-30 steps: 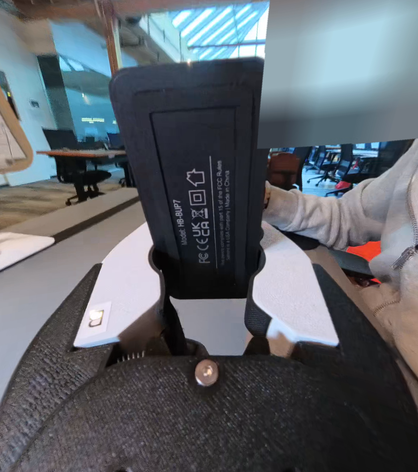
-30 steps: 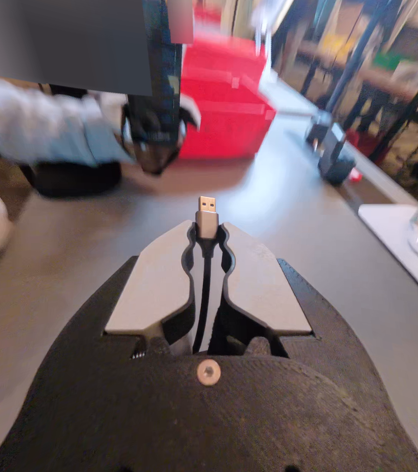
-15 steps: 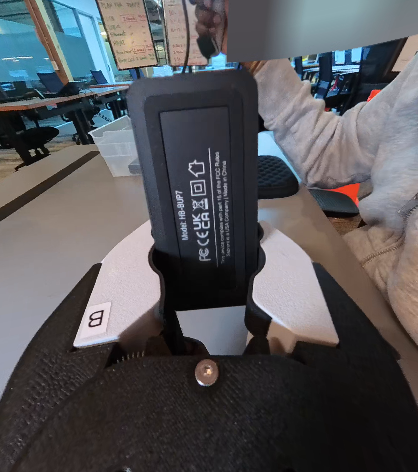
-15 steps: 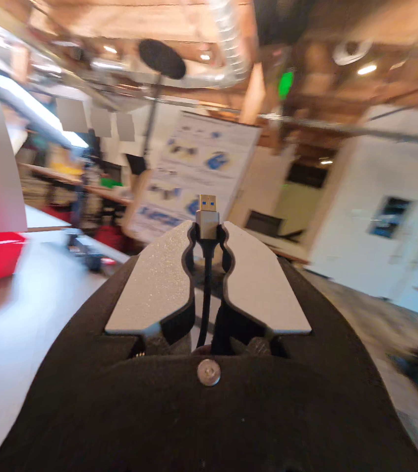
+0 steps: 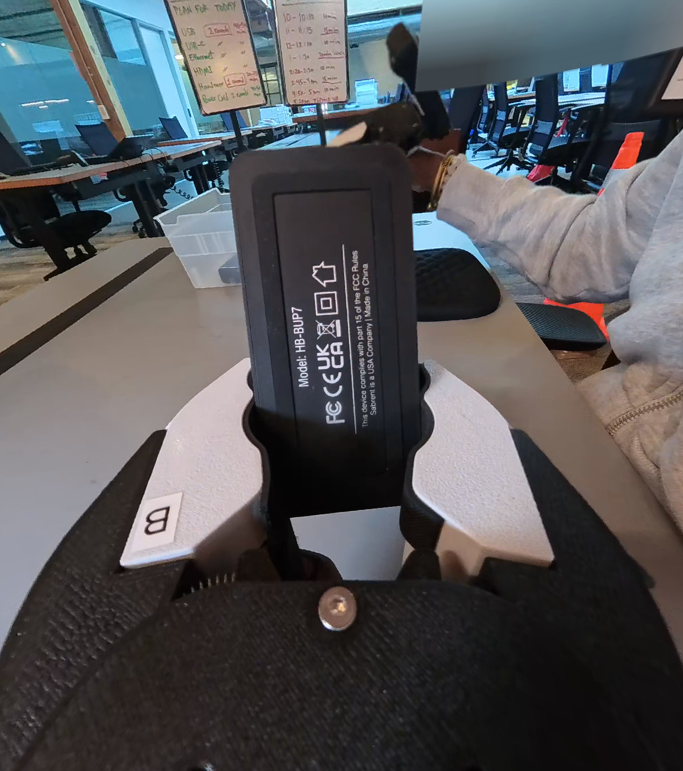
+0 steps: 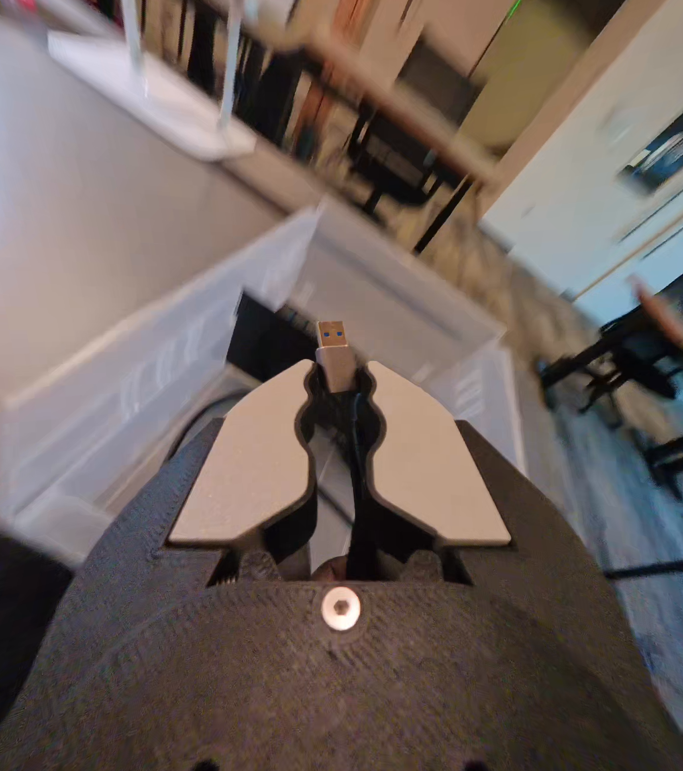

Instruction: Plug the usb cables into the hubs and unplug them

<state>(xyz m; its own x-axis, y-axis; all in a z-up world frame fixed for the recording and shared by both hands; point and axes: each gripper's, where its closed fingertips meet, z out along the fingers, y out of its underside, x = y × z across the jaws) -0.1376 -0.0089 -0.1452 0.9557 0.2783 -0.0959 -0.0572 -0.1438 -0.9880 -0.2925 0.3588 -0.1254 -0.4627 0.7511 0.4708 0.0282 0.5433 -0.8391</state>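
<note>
My left gripper (image 5: 335,371) is shut on a black USB hub (image 5: 323,292) and holds it upright above the grey table (image 5: 81,396), with its labelled underside facing the camera. My right gripper (image 6: 341,367) is shut on the silver USB plug (image 6: 333,359) of a black cable (image 6: 358,479). The plug sits tilted to the left between the fingertips. This gripper hangs over a clear plastic bin (image 6: 394,300); the view is motion-blurred. In the left wrist view the right gripper (image 5: 373,129) shows beyond the hub's top, above the same bin (image 5: 193,233).
A person's grey sleeve (image 5: 560,233) reaches across on the right. A black mesh pad (image 5: 452,283) lies behind the hub. Two whiteboards (image 5: 218,54) stand at the back, an orange cone (image 5: 623,154) at the right. Something dark (image 6: 264,333) lies in the bin. The grippers' ends are close to 40 cm from one another.
The right gripper swung upward, then down over the clear bin, and the plug has tilted in its jaws. The left gripper turned toward the bin, still holding the hub.
</note>
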